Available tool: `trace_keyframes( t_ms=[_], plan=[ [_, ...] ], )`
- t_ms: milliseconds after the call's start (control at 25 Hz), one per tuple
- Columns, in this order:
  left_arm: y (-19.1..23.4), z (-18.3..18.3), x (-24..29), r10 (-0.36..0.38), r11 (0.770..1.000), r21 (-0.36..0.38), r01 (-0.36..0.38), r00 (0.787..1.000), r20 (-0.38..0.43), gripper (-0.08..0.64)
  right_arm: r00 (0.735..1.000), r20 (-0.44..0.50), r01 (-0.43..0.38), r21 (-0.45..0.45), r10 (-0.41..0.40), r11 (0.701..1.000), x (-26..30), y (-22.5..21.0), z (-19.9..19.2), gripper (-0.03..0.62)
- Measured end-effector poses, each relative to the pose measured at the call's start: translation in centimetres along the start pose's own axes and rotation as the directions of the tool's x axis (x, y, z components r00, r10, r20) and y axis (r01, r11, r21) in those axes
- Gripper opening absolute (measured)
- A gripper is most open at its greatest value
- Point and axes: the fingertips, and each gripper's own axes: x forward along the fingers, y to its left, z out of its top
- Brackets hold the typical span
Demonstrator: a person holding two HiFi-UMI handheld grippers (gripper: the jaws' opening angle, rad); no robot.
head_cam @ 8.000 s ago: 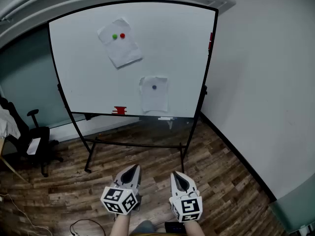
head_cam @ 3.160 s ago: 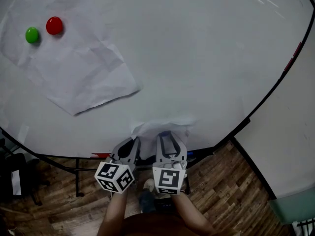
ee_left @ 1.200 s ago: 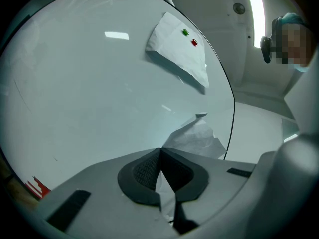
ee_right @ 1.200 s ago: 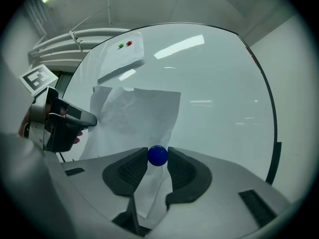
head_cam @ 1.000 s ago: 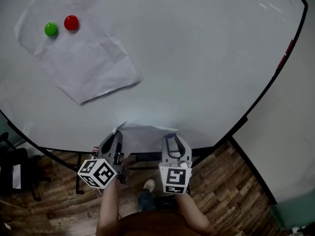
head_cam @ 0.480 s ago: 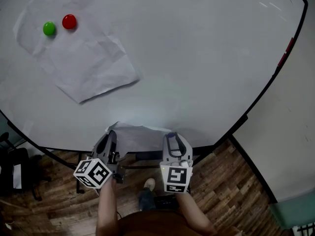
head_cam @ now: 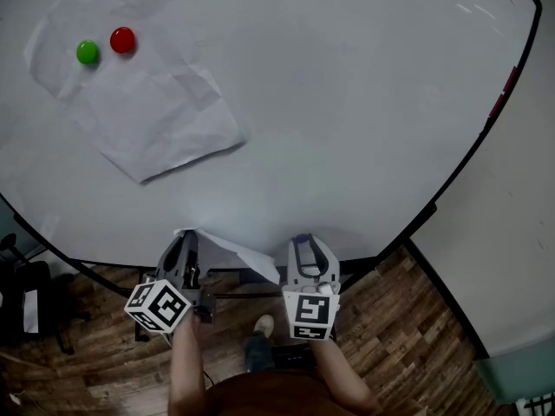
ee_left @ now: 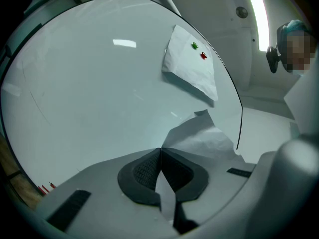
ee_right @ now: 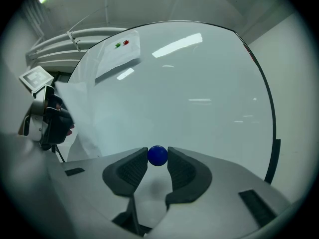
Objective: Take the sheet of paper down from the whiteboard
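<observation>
The small white sheet (head_cam: 232,251) has come away from the whiteboard (head_cam: 347,120) and hangs slanted between my two grippers. My left gripper (head_cam: 184,246) is shut on the sheet's edge; in the left gripper view the crumpled paper (ee_left: 202,138) runs out from between the closed pads (ee_left: 144,171). My right gripper (head_cam: 302,244) is shut on a blue ball magnet (ee_right: 158,155), held at the pad tips just off the board. From the right gripper view the sheet (ee_right: 87,118) and the left gripper (ee_right: 47,119) show at the left.
A larger creased sheet (head_cam: 139,94) stays on the board at upper left under a green magnet (head_cam: 87,52) and a red magnet (head_cam: 122,39). The board's black frame (head_cam: 451,189) runs down the right beside a white wall. Wooden floor (head_cam: 408,319) and a black chair (head_cam: 22,306) lie below.
My left gripper has moved left and slightly down with the sheet, pulling it off the board into a slanted fold. The right gripper with the blue magnet has kept still.
</observation>
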Motion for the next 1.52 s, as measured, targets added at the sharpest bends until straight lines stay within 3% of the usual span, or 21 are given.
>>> trace_keyframes(
  t_ms=[1520],
  plan=[
    [0.12, -0.38, 0.61, -0.004, 1.000, -0.028, 0.004, 1.000, -0.003, 0.025, 1.000, -0.003, -0.014, -0.014, 0.014, 1.000, 0.32, 0.07, -0.30, 0.135]
  ],
)
